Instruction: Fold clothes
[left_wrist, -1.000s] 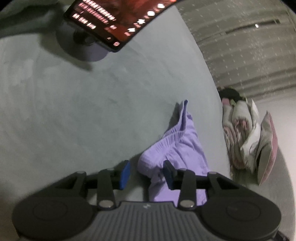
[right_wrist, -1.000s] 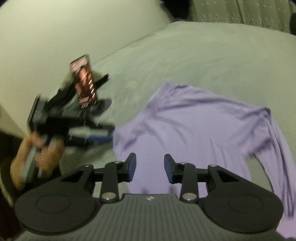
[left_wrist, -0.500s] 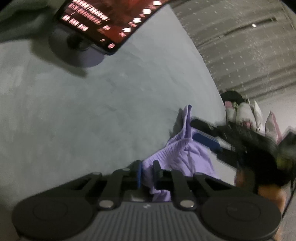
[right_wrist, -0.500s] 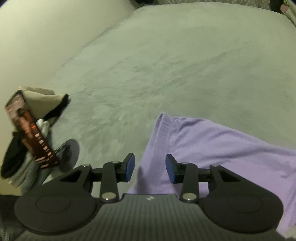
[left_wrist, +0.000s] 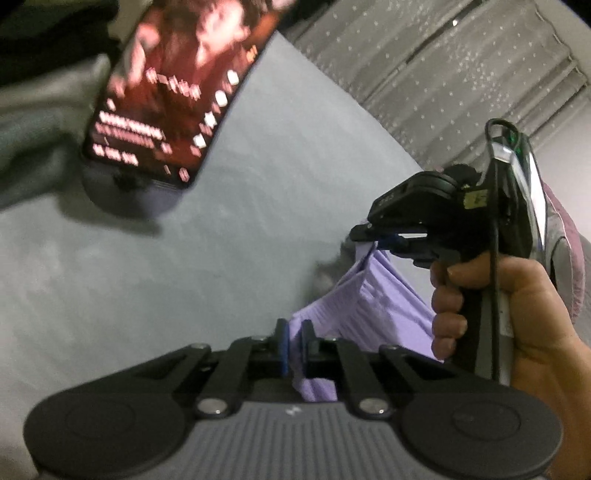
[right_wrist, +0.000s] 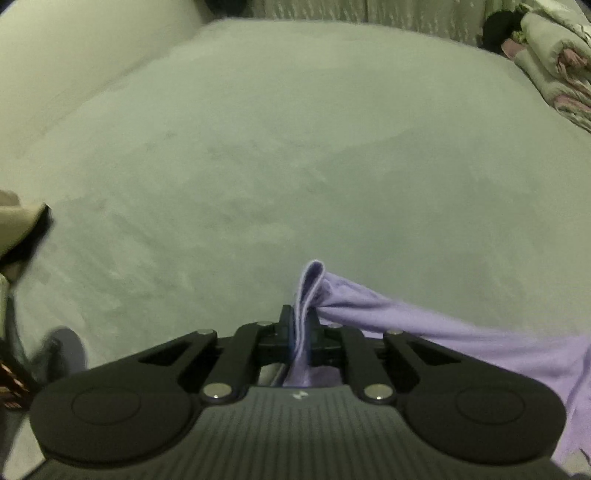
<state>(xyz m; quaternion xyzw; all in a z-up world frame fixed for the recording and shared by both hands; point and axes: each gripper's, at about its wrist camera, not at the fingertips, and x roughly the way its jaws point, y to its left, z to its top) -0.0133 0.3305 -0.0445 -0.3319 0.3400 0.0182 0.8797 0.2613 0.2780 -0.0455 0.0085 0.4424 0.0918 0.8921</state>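
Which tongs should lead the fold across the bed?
Probably right: right tongs pinch the purple sweater facing open bed; left tongs, also clamped, face the phone.

I am in a bedroom at home. Under me spreads a wide bed (right_wrist: 295, 147) with a grey-green cover, and star-dotted curtains (left_wrist: 461, 74) hang behind it. A rolled quilt (right_wrist: 554, 55) lies at the far edge, a phone (left_wrist: 173, 92) on a stand plays beside spare clothes (left_wrist: 37, 122).
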